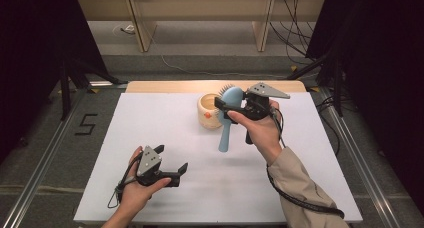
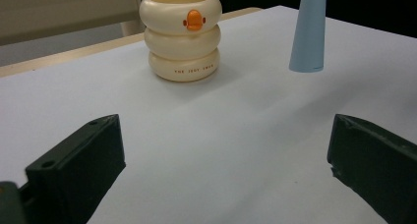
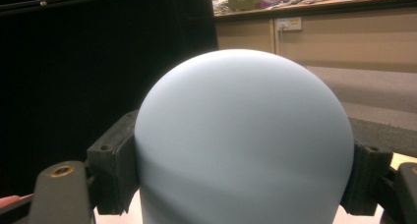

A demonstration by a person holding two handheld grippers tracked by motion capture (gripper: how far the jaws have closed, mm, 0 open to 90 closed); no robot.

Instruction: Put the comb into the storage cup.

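Note:
A light blue hairbrush stands upright, handle down, with its tip on or just above the white table; I cannot tell which. My right gripper is shut on its rounded head, whose smooth back sits between the two black jaws. Bristles point toward a cream ringed cup with an orange duck beak, just left of the brush. My left gripper rests low near the front left, open and holding nothing. From it I look at the cup and the brush handle.
The white table top has a wooden strip along its far edge. Metal rails run along both sides, with a "5" marked on the floor at left. Behind stand shelf legs, cables and dark curtains.

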